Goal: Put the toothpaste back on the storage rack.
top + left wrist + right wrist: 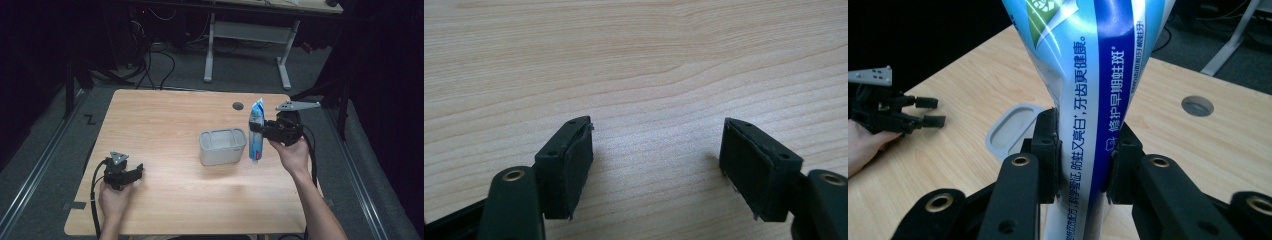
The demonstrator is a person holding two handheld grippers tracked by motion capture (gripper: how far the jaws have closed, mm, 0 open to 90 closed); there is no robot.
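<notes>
At the counter's (165, 115) near left corner, the left hand-held gripper (131, 173) rests low over the bare wood in a person's hand, its jaws spread wide apart and gripping nothing; in the left gripper view the two black pads (576, 165) stand well apart with only wood grain between them. Toward the right edge of the counter, the right hand-held gripper (260, 131) is raised above the surface, jaws clenched on a blue-and-white toothpaste tube (256, 131). The right gripper view shows the pads pressing the tube (1088, 90) from both sides, squeezing it narrow at the grip. The tube hangs clear of the counter, its long axis close to upright and slightly tilted, one end pointing up and away toward the far edge, the other down toward the wood. Just to its left, near the middle of the counter, stands a grey open-topped bin (223, 146), apart from the tube. Beyond it, near the far edge, a round cable hole (238, 106) is set in the counter.
</notes>
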